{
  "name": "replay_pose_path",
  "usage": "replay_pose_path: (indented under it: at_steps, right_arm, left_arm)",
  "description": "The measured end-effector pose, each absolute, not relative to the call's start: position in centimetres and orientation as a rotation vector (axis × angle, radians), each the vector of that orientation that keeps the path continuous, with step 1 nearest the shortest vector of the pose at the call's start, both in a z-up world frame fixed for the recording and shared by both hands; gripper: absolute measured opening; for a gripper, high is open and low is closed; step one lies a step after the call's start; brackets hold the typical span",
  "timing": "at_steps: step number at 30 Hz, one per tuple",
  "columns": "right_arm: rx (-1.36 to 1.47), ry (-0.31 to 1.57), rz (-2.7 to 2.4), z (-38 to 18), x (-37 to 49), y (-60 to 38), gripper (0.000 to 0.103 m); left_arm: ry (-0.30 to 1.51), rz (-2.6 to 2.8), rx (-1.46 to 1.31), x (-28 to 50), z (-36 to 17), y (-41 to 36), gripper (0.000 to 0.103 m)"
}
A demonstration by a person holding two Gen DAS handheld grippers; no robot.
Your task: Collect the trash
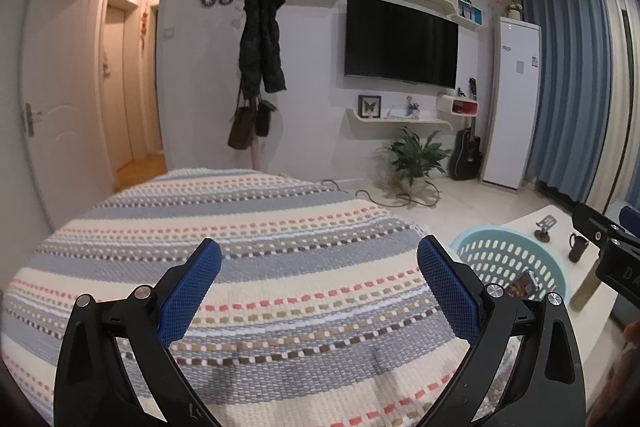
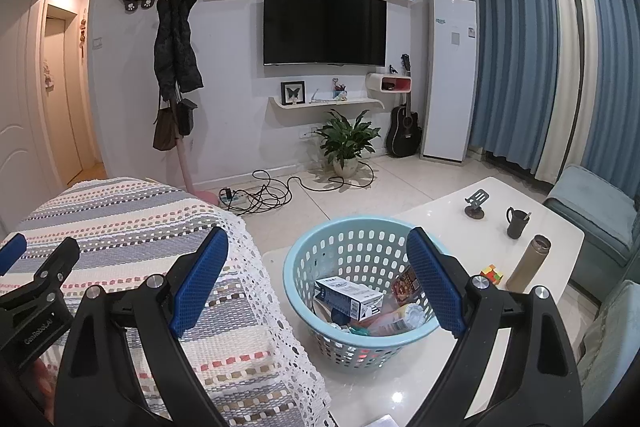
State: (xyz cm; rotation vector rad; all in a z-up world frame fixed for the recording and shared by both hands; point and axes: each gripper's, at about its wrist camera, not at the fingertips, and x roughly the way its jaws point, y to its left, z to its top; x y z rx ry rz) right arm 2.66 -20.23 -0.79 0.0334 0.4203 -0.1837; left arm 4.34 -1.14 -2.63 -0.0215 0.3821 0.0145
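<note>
A light blue perforated basket (image 2: 312, 267) stands on the white table (image 2: 448, 211), between the fingers of my right gripper (image 2: 318, 259), which is open and empty above it. Inside lie a white and blue carton (image 2: 348, 297), a brown snack packet (image 2: 405, 285) and a pink-labelled bottle (image 2: 394, 323). My left gripper (image 1: 320, 263) is open and empty over the striped knitted cover (image 1: 260, 235). The basket also shows in the left wrist view (image 1: 508, 259), to the right of the left gripper. No loose trash shows on the cover.
On the table stand a dark mug (image 2: 516, 221), a tan flask (image 2: 528, 265), a puzzle cube (image 2: 492, 274) and a phone stand (image 2: 476, 205). A power strip with cables (image 2: 256, 197) lies on the floor near a potted plant (image 2: 348, 143). Blue seats (image 2: 592, 211) stand at right.
</note>
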Motion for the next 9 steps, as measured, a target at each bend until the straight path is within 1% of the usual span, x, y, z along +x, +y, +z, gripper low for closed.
replay_pose_path:
  at_steps: [9]
  right_arm:
    - [0.036,0.420,-0.186,-0.2,2.1,-20.3,0.086]
  left_arm:
    - [0.420,-0.042,-0.070,3.5,-1.4,-0.7,0.095]
